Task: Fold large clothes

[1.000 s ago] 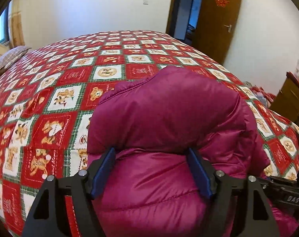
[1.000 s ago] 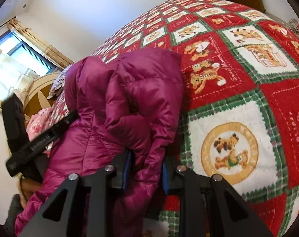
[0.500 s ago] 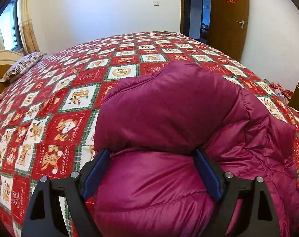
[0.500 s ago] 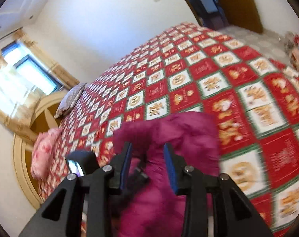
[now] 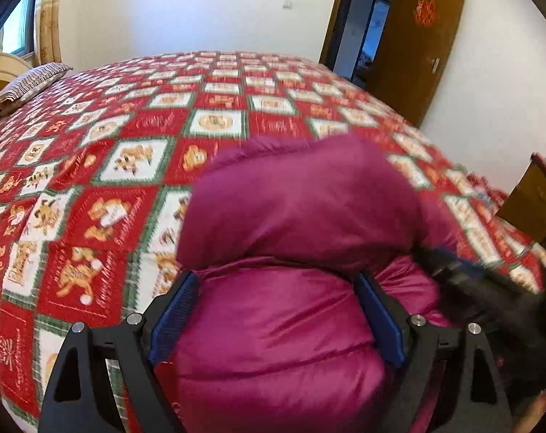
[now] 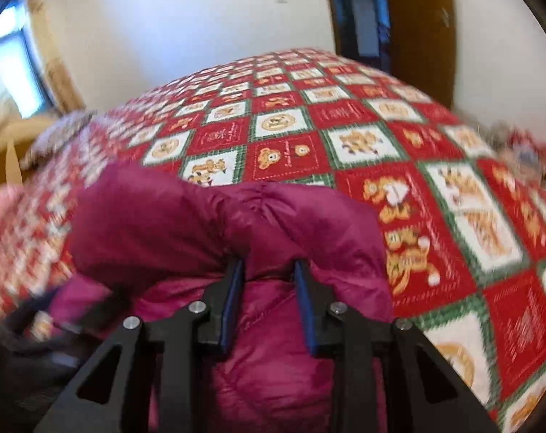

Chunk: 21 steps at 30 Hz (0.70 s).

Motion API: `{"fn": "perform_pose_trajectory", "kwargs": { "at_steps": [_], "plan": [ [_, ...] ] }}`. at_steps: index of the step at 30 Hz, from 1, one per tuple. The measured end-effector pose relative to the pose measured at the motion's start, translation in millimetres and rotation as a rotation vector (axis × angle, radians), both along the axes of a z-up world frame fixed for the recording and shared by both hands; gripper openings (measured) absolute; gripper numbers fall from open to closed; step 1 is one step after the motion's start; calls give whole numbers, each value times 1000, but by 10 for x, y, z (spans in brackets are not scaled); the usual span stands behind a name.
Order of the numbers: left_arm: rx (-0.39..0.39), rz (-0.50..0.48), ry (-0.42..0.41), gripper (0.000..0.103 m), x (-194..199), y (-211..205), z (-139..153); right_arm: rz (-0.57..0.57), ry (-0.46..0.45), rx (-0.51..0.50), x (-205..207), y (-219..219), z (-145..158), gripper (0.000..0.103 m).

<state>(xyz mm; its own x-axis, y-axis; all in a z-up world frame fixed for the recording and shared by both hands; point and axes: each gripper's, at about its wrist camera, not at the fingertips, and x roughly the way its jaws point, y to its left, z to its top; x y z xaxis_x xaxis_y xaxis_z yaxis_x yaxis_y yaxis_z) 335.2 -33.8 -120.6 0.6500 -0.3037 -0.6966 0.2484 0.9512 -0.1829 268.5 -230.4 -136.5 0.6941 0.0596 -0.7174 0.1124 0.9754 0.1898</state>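
- Magenta puffer jacket (image 5: 294,216) lies folded on the bed's red patchwork quilt (image 5: 135,133); the left claw (image 5: 276,314) stands wide, straddling its padded bulk.
- Right wrist view: the right claw (image 6: 269,288) is closing, jacket (image 6: 208,223) fabric between its blue pads (image 6: 233,299).

Both wrist cameras at near edge of bed (image 5: 215,122), angled down, facing far wall. Each looks close over magenta jacket (image 5: 294,216). Shared: jacket, patterned bedspread, pillow far left, brown door (image 5: 413,50) far right.
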Motion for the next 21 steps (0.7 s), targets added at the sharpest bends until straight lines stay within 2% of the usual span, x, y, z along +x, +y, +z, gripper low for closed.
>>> {"fn": "perform_pose_trajectory", "kwargs": {
  "at_steps": [3,7,10,11,16,17,20,21],
  "plan": [
    [-11,41,-53,88,35,88,165,5,13,93,71,-132,-84,32],
    [20,35,-22,88,416,-21,224,24,23,124,90,-142,-115,33],
    [85,10,49,88,703,-201,22,21,11,142,52,-146,-124,33],
    [78,14,77,90,758,-215,-78,19,7,156,46,-165,-133,33],
    [-98,39,193,98,913,-25,-389,3,-25,225,19,-257,-161,33],
    [-94,41,190,98,910,-42,-390,1,-25,220,30,-244,-162,33],
    [20,52,153,100,876,-220,-382,-4,-4,160,93,-155,-151,33],
    [32,55,151,101,891,-240,-390,-5,3,145,118,-131,-151,33]
  ]
}}
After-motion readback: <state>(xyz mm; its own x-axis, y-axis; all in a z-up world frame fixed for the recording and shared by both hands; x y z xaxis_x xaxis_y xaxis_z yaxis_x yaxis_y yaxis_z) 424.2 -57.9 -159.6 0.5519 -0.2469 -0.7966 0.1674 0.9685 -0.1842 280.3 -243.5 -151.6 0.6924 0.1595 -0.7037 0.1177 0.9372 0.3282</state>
